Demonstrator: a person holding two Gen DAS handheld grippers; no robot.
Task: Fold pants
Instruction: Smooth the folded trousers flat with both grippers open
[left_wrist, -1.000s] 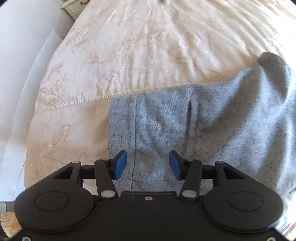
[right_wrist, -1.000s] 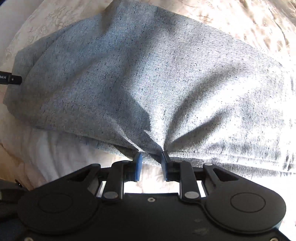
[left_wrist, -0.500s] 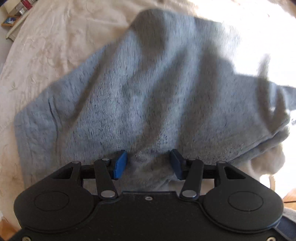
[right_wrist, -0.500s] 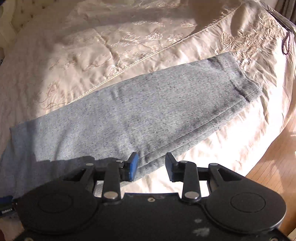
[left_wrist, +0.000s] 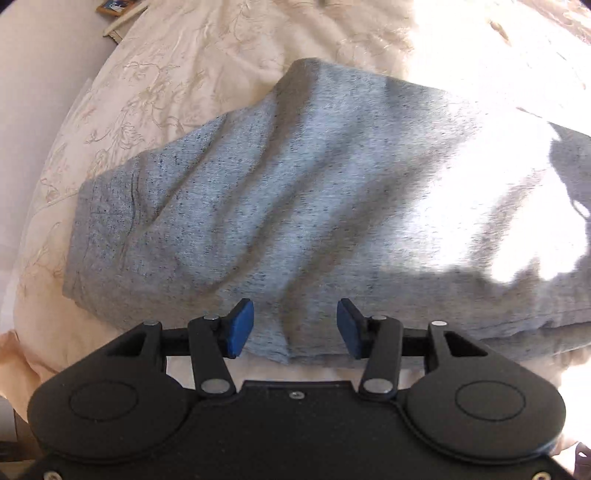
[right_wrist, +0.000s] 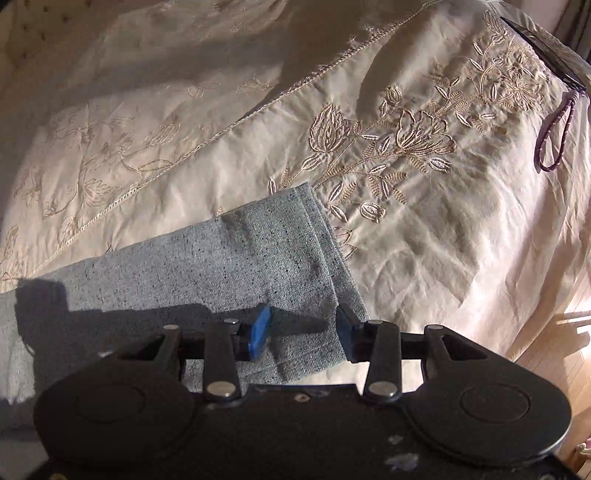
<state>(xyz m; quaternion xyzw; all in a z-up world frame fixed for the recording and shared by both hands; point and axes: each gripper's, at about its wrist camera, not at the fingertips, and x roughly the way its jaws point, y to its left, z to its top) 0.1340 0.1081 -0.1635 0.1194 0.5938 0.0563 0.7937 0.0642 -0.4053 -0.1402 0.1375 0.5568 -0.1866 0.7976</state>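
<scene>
Left gripper (left_wrist: 295, 328): jaws spread, blue pads clear of the cloth; the near edge of the pants lies in the gap below them, not pinched.
Right gripper (right_wrist: 303, 332): jaws spread and just been opening; nothing is clamped, though the leg end of the pants lies under the gap.
Pants (left_wrist: 280, 206): grey flecked fabric, spread on the bed; in the left view the wide part lies rumpled with soft ridges, partly in bright sunlight.
Leg end (right_wrist: 266, 258): in the right view, a flat hemmed cuff lying near the front edge of the bed, with the gripper's shadow across it.
Bed (right_wrist: 424, 229): cream cover with tan floral embroidery and a stitched seam running diagonally beyond the pants.
Cord loop (right_wrist: 554, 136): dark purple, lying on the far right of the cover, well apart from the pants.
Floor (right_wrist: 554, 332): wooden boards showing past the bed's right edge.
</scene>
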